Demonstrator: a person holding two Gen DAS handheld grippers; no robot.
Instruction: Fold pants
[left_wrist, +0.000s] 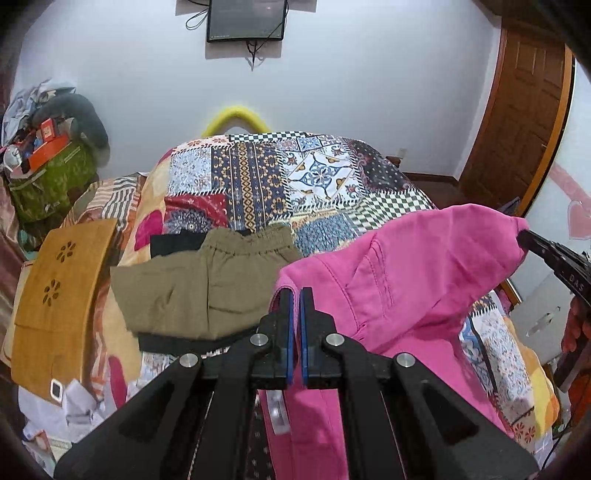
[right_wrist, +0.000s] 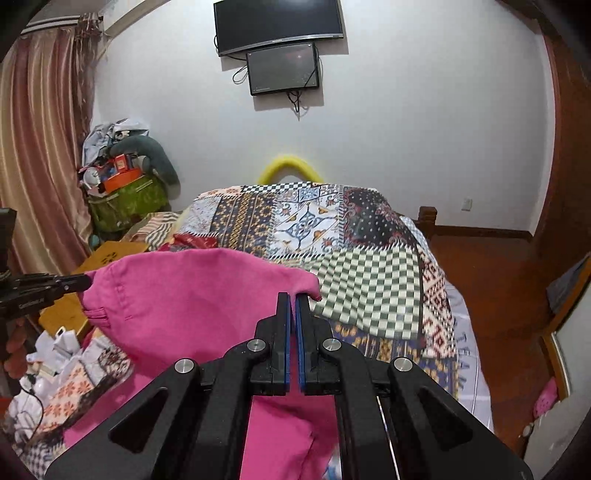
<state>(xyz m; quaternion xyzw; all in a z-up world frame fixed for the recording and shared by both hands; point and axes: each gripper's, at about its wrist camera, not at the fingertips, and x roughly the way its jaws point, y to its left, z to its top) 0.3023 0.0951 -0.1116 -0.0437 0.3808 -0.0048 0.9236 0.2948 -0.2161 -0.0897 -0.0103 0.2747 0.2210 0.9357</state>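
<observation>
Pink pants (left_wrist: 410, 280) hang in the air above the patchwork bedspread (left_wrist: 325, 177), held by the waistband between both grippers. My left gripper (left_wrist: 295, 291) is shut on the waistband's left corner. My right gripper (right_wrist: 294, 295) is shut on the other corner of the pink pants (right_wrist: 192, 295). Each gripper shows in the other's view: the right gripper (left_wrist: 524, 236) at the far right, the left gripper (right_wrist: 86, 282) at the far left. The legs hang down below the grippers, partly hidden.
Folded olive pants (left_wrist: 199, 280) lie on a dark garment on the bed, left of the pink ones. A wooden lap table (left_wrist: 62, 295) stands at the left. Bags and clutter (left_wrist: 48, 162) pile in the left corner. Wooden floor (right_wrist: 498, 280) lies to the right of the bed.
</observation>
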